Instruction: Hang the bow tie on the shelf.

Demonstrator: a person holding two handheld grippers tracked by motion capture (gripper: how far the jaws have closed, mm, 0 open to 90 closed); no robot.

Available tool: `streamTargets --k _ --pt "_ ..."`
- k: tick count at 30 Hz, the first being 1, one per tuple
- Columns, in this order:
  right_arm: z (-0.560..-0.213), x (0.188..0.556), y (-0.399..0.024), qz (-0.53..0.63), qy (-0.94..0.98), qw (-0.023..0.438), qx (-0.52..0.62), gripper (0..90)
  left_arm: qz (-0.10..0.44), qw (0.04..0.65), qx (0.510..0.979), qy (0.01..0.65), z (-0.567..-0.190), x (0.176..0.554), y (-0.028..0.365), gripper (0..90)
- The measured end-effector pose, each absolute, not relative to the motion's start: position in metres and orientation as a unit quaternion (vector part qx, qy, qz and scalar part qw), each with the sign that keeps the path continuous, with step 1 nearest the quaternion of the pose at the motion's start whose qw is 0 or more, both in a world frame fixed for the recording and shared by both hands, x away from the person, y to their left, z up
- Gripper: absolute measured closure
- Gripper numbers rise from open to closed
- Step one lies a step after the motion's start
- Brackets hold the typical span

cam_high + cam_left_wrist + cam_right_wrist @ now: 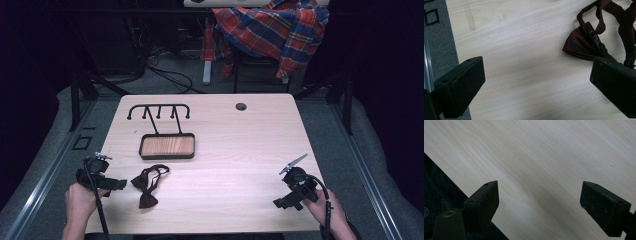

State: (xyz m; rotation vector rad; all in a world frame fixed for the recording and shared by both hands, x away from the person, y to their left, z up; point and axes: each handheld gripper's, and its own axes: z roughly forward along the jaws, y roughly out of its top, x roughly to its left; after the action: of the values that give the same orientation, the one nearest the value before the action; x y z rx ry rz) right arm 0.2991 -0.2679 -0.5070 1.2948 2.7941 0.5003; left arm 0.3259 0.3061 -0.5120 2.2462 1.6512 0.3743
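So my left gripper point(116, 184) was sitting just left of the bow tie point(148, 184), jaws spread wide and gripping nothing. The right gripper point(286, 201) was well off to the tie's right, near the front right part of the table point(240, 150), also released and empty over bare wood.

The bow tie lay just in front of the little stand with the wooden tray point(167, 146), near the front left of the table. Its long axis ran diagonally: one wing point(148, 201) pointed toward me, the other up and left, and the strap point(159, 170) looped away toward the tray. In the left gripper view the clasp point(596, 40) sat on top of the near wing point(580, 45).

My take on doing this well: I'd come in low and pinch the knot in the middle, not a loose wing or the strap, since the fabric looked floppy and would probably just droop or slide out.
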Motion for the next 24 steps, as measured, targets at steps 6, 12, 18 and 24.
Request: streamTargets --k 6,12,18,24 --pt "-0.5079 0.2986 -0.2671 0.168 0.892 0.010 0.420 15.4 0.130 0.163 0.789 0.578 -0.5121 0.3263 0.3059 0.1" --pt "-0.5078 0.2990 -0.2673 0.164 0.894 0.009 0.416 15.4 0.136 0.158 0.788 0.580 -0.5103 0.3290 0.3054 0.1" --pt "-0.5077 0.2998 -0.2673 0.162 0.895 0.007 0.416 15.4 0.135 0.171 0.790 0.573 -0.5081 0.3304 0.3022 0.1" --pt "-0.5085 0.2993 -0.2669 0.162 0.894 0.014 0.418 15.4 0.136 0.185 0.793 0.564 -0.5060 0.3325 0.2982 0.0"
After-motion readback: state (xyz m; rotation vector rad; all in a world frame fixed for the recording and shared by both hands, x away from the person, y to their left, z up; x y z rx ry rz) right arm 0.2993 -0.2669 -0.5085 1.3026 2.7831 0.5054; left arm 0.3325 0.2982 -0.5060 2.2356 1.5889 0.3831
